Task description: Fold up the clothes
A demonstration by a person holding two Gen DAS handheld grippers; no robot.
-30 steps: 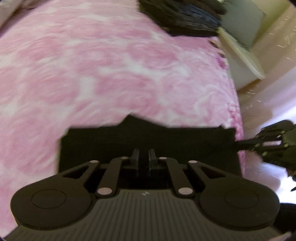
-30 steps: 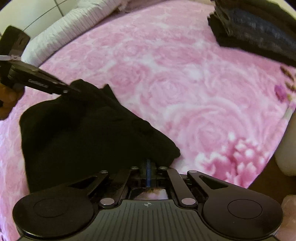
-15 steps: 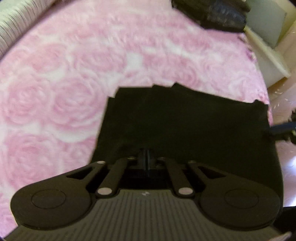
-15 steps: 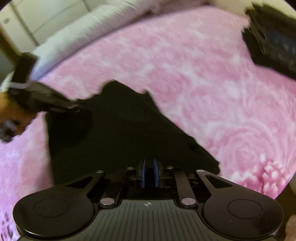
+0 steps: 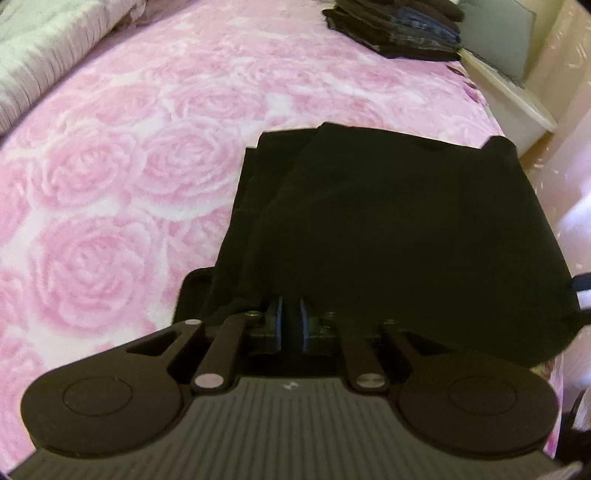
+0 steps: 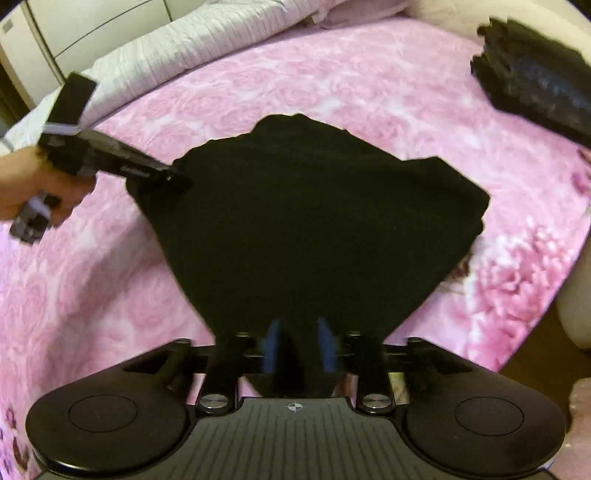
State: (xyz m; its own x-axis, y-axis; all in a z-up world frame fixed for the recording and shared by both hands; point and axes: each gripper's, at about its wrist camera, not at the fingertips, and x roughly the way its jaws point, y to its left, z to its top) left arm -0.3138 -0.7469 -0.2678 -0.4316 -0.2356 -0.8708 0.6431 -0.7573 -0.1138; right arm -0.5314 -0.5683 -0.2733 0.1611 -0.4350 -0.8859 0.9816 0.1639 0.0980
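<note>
**Right wrist view: black garment folded over, both grippers letting go**

Right wrist view shows the garment (image 6: pixel 303 229) lying on the pink bedspread (image 6: pixel 369 92), near the bed's front edge, doubled into a rough block with layered edges showing at its far side. Right gripper (image 6: pixel 297 347) has its jaws opening; a fold of cloth sits between the blue pads, which look clear of it. Left gripper (image 6: pixel 162 173), held in a hand (image 6: pixel 33 188), meets the garment's left corner.

Left wrist view: left gripper (image 5: pixel 290 323) jaws just starting to open, narrow gap between the pads, cloth lying right at the tips; can't see anything pinched in the gap. Garment (image 5: pixel 406 229) reaches almost to the bed's right edge. Stack of folded dark clothes (image 5: pixel 395 29) sits at the far right corner; pale bedding (image 5: pixel 44 62) along the far left edge.

Handling guess: soft, light, limp fabric, no stiffness, layers will slide on each other and on the plush bedspread. Best hold is probably at the corners of a folded edge, pinching all layers together, one gripper per corner. A single-layer pinch would likely undo the fold.
</note>
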